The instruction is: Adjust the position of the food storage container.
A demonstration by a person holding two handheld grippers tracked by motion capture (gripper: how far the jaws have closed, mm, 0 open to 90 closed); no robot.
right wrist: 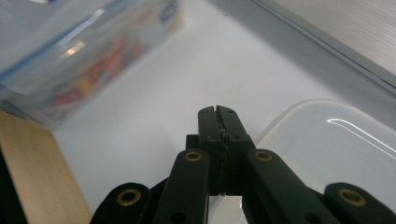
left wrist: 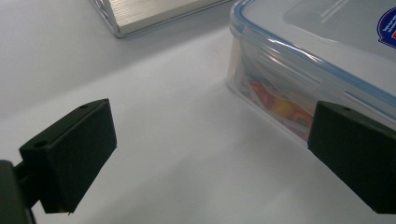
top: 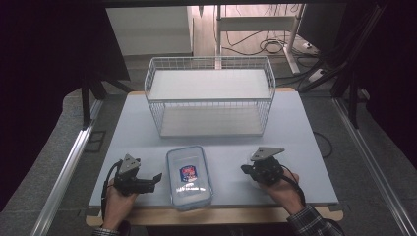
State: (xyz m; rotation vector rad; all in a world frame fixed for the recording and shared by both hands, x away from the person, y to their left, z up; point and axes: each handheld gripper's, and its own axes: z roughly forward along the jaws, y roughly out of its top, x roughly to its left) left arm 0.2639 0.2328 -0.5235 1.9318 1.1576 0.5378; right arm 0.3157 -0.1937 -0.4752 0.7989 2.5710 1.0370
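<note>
While both hands rest at the table's near edge in the high view, the lidded plastic container (top: pixel 189 177) lies flat between the left gripper (top: pixel 156 177) and the right gripper (top: pixel 244 169), well in front of the empty wire basket (top: pixel 210 97). Red-blue sticker on lid, text too small to read.

Left gripper view: jaws wide apart, one just beside the container (left wrist: pixel 299 70) wall; colourful contents show through. Blue seal rim, label edge unreadable.

Right gripper view: jaws pressed together, holding nothing, container (right wrist: pixel 74 56) off to the side, blurred. Something rounded and translucent (right wrist: pixel 336 149) shows under the jaws; can't tell what.

Likely rigid, smooth, slippery, moderately light; best taken across the side walls below the lid rim.
</note>
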